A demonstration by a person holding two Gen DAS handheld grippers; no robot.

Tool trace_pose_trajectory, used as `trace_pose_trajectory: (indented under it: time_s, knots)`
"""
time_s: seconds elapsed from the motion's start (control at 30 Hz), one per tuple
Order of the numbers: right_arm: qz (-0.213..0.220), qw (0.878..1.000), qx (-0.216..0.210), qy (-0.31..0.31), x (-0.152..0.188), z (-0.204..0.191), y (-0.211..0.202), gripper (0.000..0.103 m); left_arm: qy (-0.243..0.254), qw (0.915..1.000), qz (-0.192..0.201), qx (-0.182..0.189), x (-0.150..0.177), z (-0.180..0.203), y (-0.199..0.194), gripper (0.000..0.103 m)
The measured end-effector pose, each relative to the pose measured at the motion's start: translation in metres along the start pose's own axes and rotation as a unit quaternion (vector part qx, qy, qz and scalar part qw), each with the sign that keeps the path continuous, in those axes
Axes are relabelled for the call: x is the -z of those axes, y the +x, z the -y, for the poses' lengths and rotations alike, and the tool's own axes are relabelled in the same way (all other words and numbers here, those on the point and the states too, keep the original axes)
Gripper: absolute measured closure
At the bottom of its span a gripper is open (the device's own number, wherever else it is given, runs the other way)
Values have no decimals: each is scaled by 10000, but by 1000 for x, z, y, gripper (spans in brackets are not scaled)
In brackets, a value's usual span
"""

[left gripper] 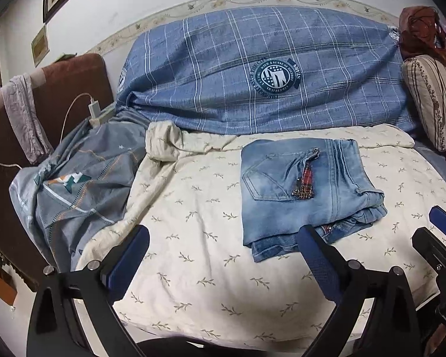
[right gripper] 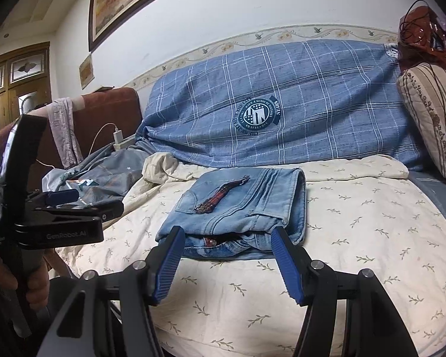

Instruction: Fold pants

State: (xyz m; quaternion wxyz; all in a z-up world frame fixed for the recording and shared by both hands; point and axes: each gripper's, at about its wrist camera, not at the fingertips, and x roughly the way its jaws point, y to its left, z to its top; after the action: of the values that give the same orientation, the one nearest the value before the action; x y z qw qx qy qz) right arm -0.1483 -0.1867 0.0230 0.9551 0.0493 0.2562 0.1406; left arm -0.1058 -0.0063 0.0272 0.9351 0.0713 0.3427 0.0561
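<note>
The light-blue denim pants (left gripper: 300,190) lie folded into a compact rectangle on the cream leaf-print bedspread (left gripper: 193,267), back pocket and a red plaid strap on top. They also show in the right wrist view (right gripper: 240,211). My left gripper (left gripper: 223,238) is open and empty, held above the bedspread just left of and in front of the pants. My right gripper (right gripper: 226,238) is open and empty, close in front of the pants' near edge; it also shows at the right edge of the left wrist view (left gripper: 440,232). The left gripper appears side-on in the right wrist view (right gripper: 83,202).
A blue plaid quilt (left gripper: 267,74) is bunched along the wall behind. A grey patterned sheet (left gripper: 80,184) lies at the left, by a brown headboard (left gripper: 74,89) with a charger. A striped pillow (left gripper: 431,101) stands at the right.
</note>
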Motion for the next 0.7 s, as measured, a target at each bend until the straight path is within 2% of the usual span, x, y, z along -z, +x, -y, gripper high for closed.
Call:
trace_pose_trajectory:
  time_s: [0.23, 0.7]
  knots:
    - [-59, 10000, -23, -44, 1, -2, 3, 39, -72, 10000, 4, -5, 1, -3, 2, 3]
    - [-134, 9998, -72, -160, 4, -10, 9, 39, 165, 9996, 196, 121, 3, 2, 0, 3]
